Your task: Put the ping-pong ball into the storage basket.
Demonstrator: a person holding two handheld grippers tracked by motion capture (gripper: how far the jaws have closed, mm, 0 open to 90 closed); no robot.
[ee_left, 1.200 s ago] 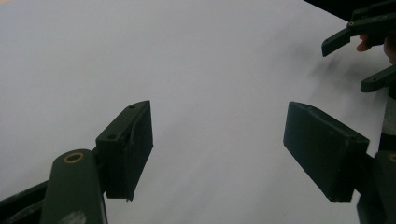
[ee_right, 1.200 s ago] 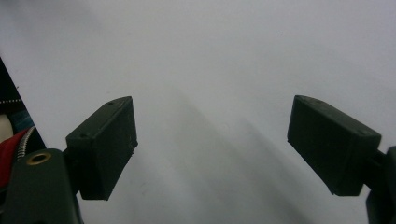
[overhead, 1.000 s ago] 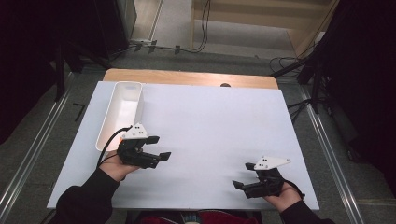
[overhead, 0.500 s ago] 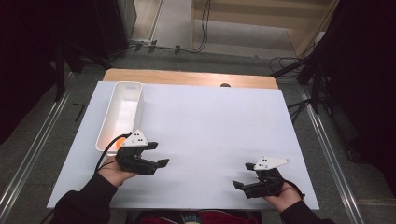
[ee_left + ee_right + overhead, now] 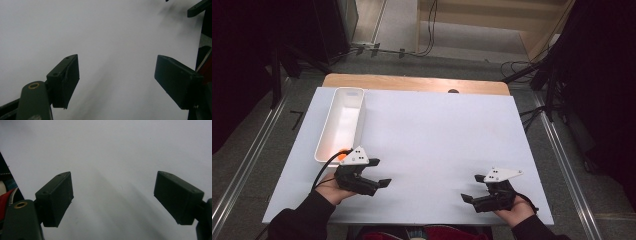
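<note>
Tray [image 5: 340,125] (high view) beside left hand-held gripper [image 5: 379,184]

— What do we see differently from a second ago?

— Our left claw [image 5: 381,183] has slid back along the white surface [image 5: 437,135], toward the near edge and our body. It sat close beside the near end of the white tray [image 5: 340,125] before; now it lies a little farther from it.

— Lower as well?

— Yes, we read it as having sunk slightly toward the surface.

— And its jaws?

— They have just been opening wider. In the left gripper view nothing sits between them; bare white sheet fills the gap.

— More sleeve too?

— Less of our left forearm shows at the bottom edge
</note>
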